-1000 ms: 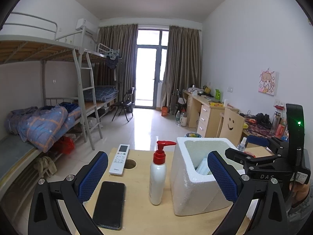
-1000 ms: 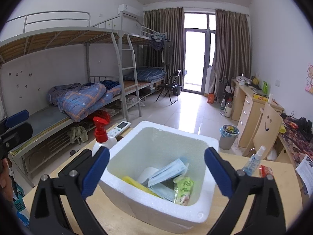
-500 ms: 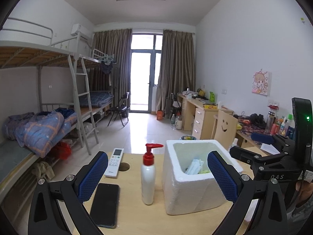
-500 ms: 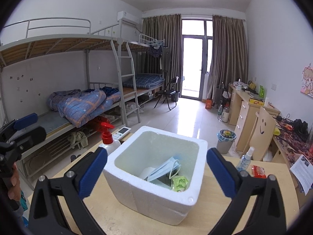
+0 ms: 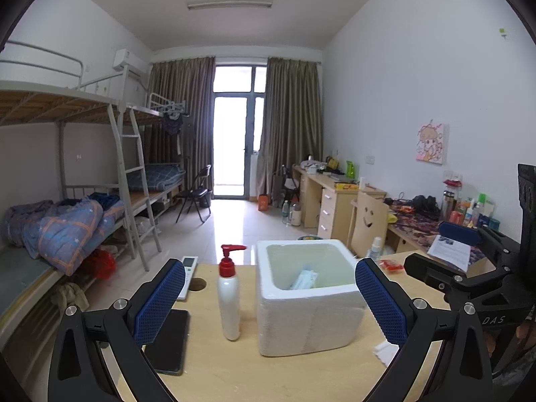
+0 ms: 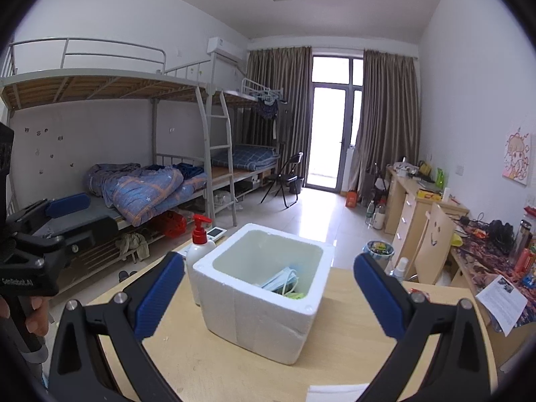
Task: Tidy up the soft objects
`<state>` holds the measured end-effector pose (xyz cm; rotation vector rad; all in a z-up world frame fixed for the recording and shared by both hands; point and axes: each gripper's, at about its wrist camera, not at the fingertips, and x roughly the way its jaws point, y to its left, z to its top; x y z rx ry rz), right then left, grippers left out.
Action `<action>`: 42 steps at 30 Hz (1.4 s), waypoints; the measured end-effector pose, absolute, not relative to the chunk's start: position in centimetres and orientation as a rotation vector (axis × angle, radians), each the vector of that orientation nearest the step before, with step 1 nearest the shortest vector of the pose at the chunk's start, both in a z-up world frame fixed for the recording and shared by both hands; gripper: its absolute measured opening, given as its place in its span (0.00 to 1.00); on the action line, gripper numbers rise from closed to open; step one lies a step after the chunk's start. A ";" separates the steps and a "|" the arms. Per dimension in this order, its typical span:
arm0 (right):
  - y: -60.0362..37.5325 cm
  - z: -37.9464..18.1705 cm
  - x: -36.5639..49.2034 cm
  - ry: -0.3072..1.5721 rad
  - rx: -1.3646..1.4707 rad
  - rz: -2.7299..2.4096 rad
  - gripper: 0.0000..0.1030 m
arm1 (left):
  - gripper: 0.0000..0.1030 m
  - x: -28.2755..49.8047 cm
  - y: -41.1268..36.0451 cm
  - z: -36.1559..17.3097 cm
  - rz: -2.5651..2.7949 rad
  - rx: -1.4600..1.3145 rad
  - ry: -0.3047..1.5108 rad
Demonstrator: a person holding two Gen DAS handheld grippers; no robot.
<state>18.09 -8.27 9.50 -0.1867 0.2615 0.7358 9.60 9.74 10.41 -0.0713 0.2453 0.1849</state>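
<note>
- The left gripper (image 5: 268,296) hangs above the near edge of the worktop (image 5: 234,372) with its jaws spread wide and nothing between them; the right gripper (image 6: 268,288) is the same, jaws spread and empty, facing the foam box (image 6: 258,305).
- The soft things — face masks (image 6: 279,279) and a green packet (image 6: 294,295) — lie inside the foam box, low against its right-hand wall. A white tissue or paper (image 6: 335,392) lies flat on the worktop at the near edge, just in front of the right gripper, and seems the one soft item not yet in.
- Likely trouble: a thin flat sheet gives the jaws little to bite, so they could close on bare wood or only crease one corner and drop it on the way over.
- The foam box looks light; a jaw catching its rim could shove it into the pump bottle (image 5: 228,301), which stands upright just beside it and could topple.
- A phone (image 5: 167,345) and a remote (image 5: 187,276) lie near the left gripper — a careless sweep could push them off the edge.
- The mask loops could snag a jaw reaching deep into the box.
</note>
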 end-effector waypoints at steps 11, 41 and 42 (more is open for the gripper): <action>-13.0 9.7 14.2 0.212 -0.153 0.677 0.99 | 0.99 5.8 5.0 10.9 0.119 -0.039 0.186; -21.8 5.3 7.2 0.148 -0.043 0.534 1.00 | 0.99 1.3 -0.9 6.8 -0.005 -0.054 0.128; -22.0 5.0 7.2 0.153 -0.044 0.534 1.00 | 0.99 1.5 -1.1 6.3 -0.008 -0.056 0.130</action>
